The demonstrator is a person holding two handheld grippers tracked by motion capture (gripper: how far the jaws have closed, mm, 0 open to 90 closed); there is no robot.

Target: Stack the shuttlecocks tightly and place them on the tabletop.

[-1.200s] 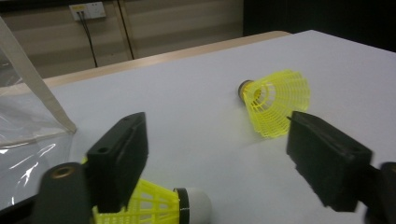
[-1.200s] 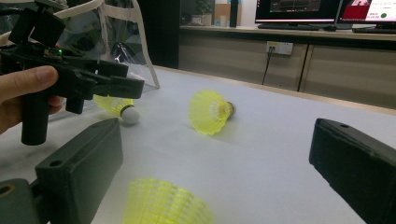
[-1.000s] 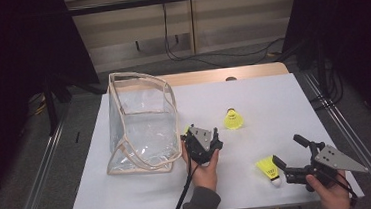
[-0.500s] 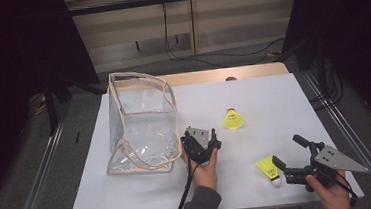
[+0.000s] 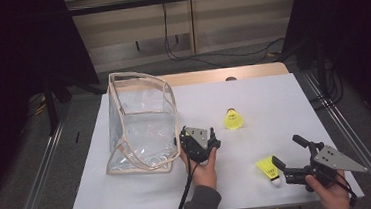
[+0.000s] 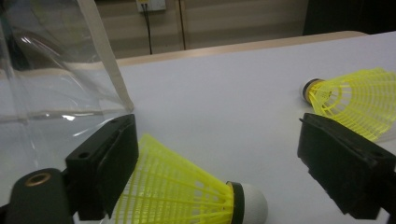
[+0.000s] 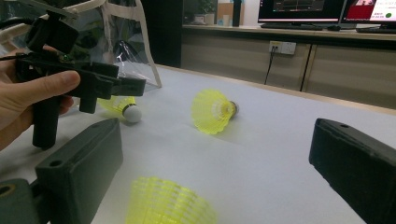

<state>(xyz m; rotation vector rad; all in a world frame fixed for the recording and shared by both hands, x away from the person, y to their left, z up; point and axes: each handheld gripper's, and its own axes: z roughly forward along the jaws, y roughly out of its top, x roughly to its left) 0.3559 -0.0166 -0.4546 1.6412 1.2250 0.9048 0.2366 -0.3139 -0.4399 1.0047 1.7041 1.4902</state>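
Lying on its side on the white table, just right of the clear bag, between the spread jaws of the left gripper: a yellow shuttlecock, skirt against one jaw, white cork clear of the other, not pinched. Jaws just opened wider around it. Farther right of the bag, apart from both grippers: a second shuttlecock, also on its side. Well right of the bag, near the table's front edge: a third shuttlecock, lying low between the wide-open jaws of the right gripper, untouched. Resting on the table, both hands.
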